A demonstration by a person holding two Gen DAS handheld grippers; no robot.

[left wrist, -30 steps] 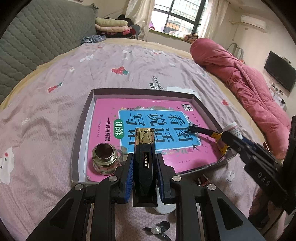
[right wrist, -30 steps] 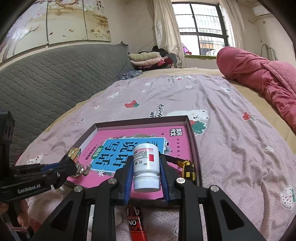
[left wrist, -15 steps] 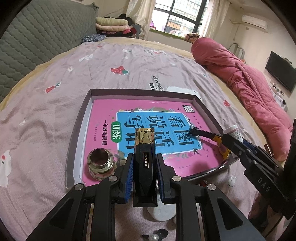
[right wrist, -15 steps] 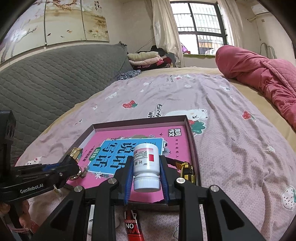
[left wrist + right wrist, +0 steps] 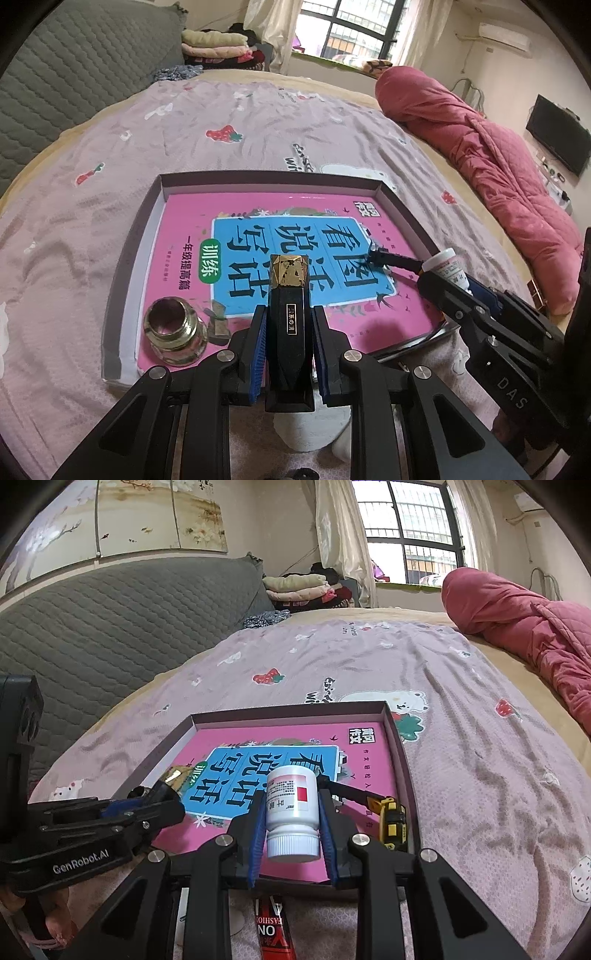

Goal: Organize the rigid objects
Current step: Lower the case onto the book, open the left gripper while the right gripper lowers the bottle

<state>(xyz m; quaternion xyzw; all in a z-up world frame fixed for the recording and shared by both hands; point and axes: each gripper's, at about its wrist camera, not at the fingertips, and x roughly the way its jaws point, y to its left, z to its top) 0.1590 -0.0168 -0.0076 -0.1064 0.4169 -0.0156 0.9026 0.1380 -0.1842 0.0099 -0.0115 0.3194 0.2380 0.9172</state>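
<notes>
A shallow dark box tray (image 5: 133,236) (image 5: 400,738) lies on the bed with a pink and blue book (image 5: 184,229) (image 5: 369,760) inside. My left gripper (image 5: 289,321) is shut on a black bottle with a gold cap (image 5: 289,314), held over the tray's near edge. My right gripper (image 5: 292,808) is shut on a white pill bottle (image 5: 292,805), cap towards me, over the tray's near right part. A metal threaded fitting (image 5: 173,332) stands in the tray's near left corner. A black and yellow tool (image 5: 388,816) (image 5: 391,258) lies on the book's right side.
A red and black tube (image 5: 273,930) lies on the sheet just before the tray. A white object (image 5: 310,428) sits under my left gripper. A red quilt (image 5: 480,147) is heaped along the right. A grey headboard (image 5: 110,627) and folded clothes (image 5: 295,587) are beyond.
Both grippers keep their bottles. The tray and its contents have slid a little lower and nearer in both views, as the grippers moved slightly forward over it.
</notes>
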